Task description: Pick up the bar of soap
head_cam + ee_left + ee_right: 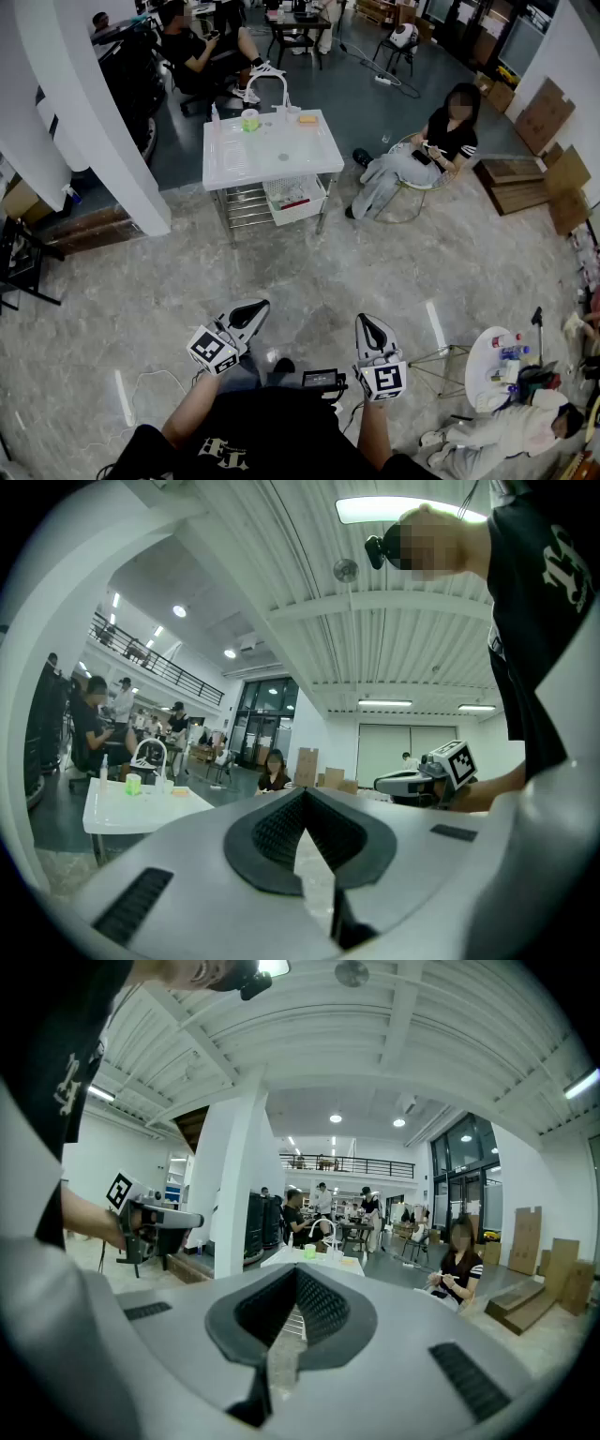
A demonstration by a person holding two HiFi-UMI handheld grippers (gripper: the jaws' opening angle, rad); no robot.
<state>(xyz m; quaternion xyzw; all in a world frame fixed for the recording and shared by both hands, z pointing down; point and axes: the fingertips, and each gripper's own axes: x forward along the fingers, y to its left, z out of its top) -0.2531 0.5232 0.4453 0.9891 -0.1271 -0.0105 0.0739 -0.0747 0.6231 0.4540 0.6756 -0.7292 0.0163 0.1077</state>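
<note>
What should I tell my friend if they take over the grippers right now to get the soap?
Left gripper: shut, empty, held out in front of the person.
Right gripper: shut, empty.
Bar of soap: what looks like it is the small orange block near the far edge of the white table, well across the floor from both grippers.
Done: nothing yet; the soap is untouched.
Left: walk up to the table, open one gripper, close it on the soap, lift.
</note>
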